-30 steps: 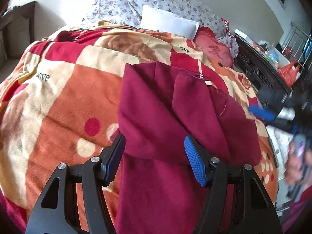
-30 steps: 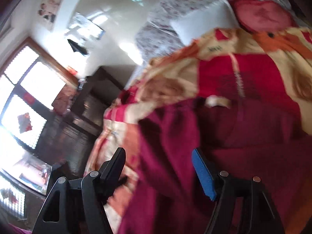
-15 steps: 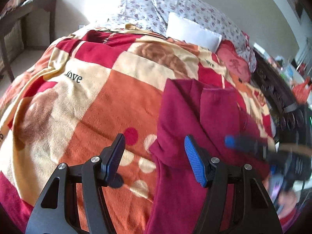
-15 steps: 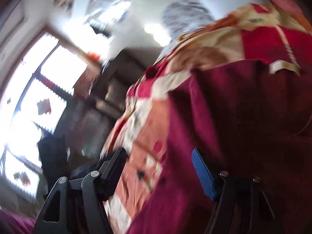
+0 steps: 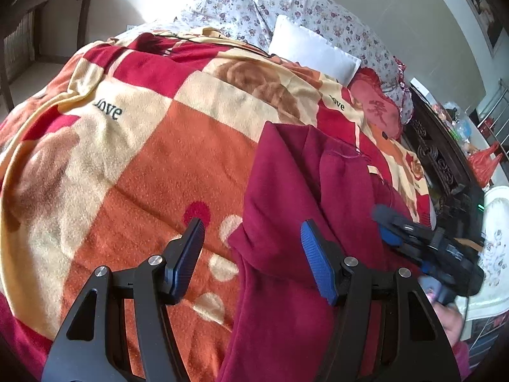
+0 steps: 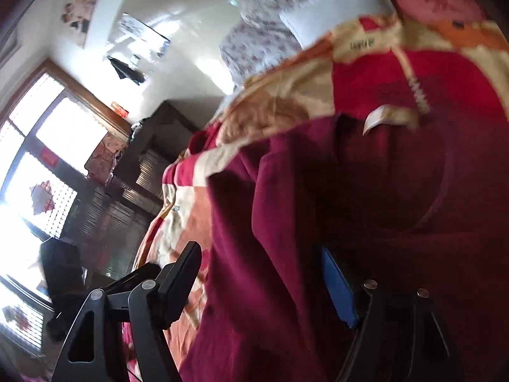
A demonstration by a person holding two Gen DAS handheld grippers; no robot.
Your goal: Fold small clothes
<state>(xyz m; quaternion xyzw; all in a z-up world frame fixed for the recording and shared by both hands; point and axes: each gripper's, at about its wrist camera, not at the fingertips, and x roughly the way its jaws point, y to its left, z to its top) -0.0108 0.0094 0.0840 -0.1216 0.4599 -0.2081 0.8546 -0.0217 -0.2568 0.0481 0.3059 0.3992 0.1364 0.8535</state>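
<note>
Two claws hang wide and empty; the left claw (image 5: 251, 248) straddles the garment's (image 5: 286, 254) edge, long axis toward twelve o'clock; the right claw (image 6: 259, 278), jaws just widening, sits over its folds.

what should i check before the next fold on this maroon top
1. Maroon garment lying on the blanket: ok.
2. Near flap already folded over the body: ok.
3. Left gripper open, nothing pinched, the garment's edge lies below its jaws: ok.
4. Right gripper just opening, cloth passes between the jaws, pads not pressing: ok.
5. Right gripper's view sharp enough to pick an edge: not ok, blurred.
6. Far sleeve laid flat: cannot tell.
</note>
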